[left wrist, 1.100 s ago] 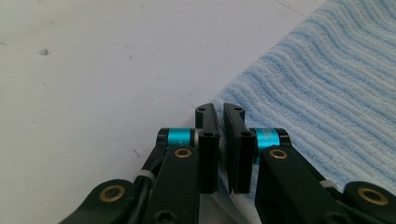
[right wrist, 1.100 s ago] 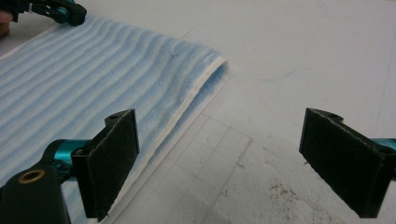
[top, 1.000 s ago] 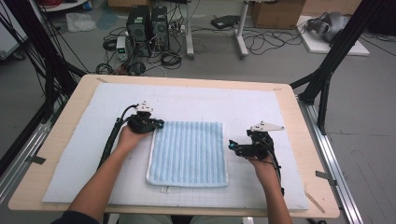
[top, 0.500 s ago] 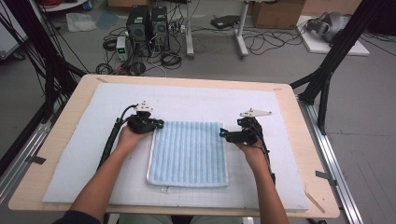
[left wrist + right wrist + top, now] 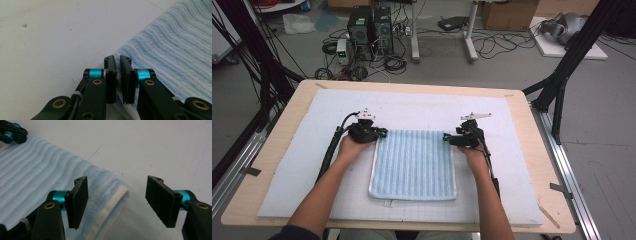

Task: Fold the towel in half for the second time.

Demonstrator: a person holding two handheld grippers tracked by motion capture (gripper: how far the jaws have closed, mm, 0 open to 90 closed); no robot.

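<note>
1. The blue striped towel [image 5: 413,164] lies flat on the white mat [image 5: 302,165] that covers the bench [image 5: 272,130], between the two hands.
2. The left gripper [image 5: 381,133] sits at the towel's far left corner. In the left gripper view the jaws are pressed almost together, pinching the towel's edge [image 5: 120,62] between the pads.
3. The right gripper [image 5: 446,136] is at the far right corner. Its jaws have just been closing but are still spread, with the white-hemmed corner [image 5: 117,195] between them and neither pad pressing on it.
4. Risk: the corner lies nearer one pad than the other. If the jaws close without coming lower, they could catch only the hem's tip, or nothing, and the corner would slip on lifting.
5. Risk: closing too low could pinch the mat along with the cloth.
6. Risk: with one corner clamped and the other loose, any lift would skew or crease the towel.
7. Surroundings: nothing else lies on the mat around the towel. Computer towers [image 5: 371,30], loose cables [image 5: 492,47] and a black frame leg [image 5: 562,85] stand on the floor beyond the bench, well apart from the work.
</note>
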